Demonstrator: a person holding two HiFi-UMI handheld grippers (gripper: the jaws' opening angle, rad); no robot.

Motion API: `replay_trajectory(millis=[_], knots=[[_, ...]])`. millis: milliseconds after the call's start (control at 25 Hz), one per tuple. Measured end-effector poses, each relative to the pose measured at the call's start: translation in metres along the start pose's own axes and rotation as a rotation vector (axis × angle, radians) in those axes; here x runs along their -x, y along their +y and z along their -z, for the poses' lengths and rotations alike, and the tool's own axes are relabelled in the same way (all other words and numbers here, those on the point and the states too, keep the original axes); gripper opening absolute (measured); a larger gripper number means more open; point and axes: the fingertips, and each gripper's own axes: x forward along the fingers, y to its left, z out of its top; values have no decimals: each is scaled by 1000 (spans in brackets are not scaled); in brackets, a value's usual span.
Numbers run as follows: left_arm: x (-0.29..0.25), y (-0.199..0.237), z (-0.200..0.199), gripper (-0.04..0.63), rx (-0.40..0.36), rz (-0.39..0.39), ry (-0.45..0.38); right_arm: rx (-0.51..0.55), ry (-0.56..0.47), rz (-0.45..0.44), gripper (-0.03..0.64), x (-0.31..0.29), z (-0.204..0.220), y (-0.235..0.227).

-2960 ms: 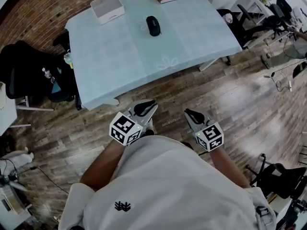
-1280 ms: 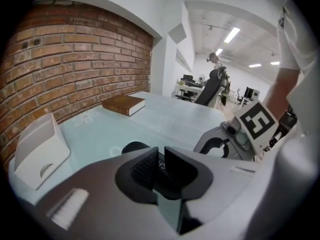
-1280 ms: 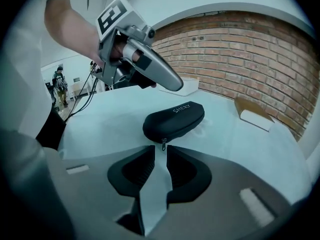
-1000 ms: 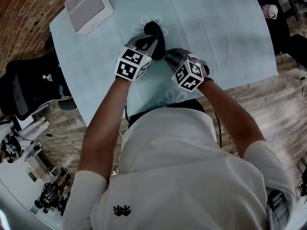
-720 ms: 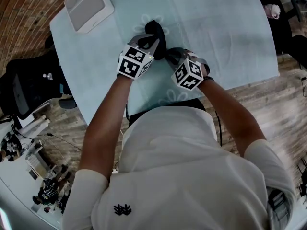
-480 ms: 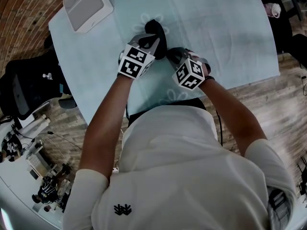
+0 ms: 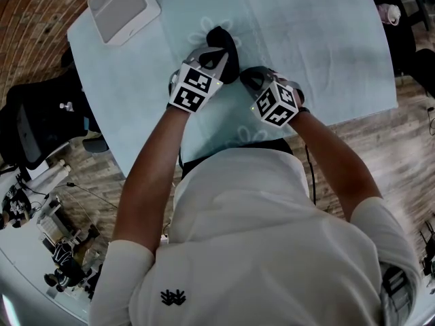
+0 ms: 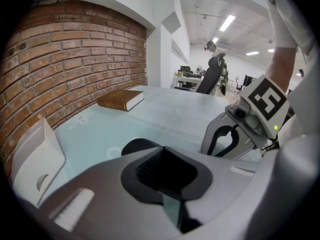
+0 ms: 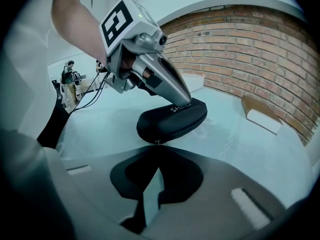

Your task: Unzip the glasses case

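A black zip-up glasses case [image 7: 223,41] lies on the light blue table [image 7: 326,32]. My left gripper [image 7: 212,54] is shut, and its tip rests on the case's top [image 9: 175,116], as the right gripper view shows [image 9: 187,100]. The right gripper [image 7: 246,77] is just right of the case's near end. Its jaws [image 9: 159,154] are closed at the small metal zipper pull [image 9: 157,142] on the case's rim. In the left gripper view only a bit of the case [image 8: 134,145] shows behind my own jaws [image 8: 165,159], with the right gripper [image 8: 226,136] opposite.
A white box [image 7: 124,4] stands at the table's back left. A brown book [image 8: 120,100] lies further back near the brick wall. A dark office chair [image 7: 41,121] is off the table's left edge, and my body is against the near edge.
I walked up to the table and brought both grippers down to the case. In the last half second the right gripper shifted slightly right; the left stayed on the case.
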Motion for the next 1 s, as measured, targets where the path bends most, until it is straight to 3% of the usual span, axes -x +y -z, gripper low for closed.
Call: replay_trajectory(millis=[440,1000], knots=[[-3,-1,0,52,-34,2,4,-17,0,-12,0,2,2,-14],[-2,-2,3,52,-15,28,15,-10,4,-39,0,-5,-3,-38]])
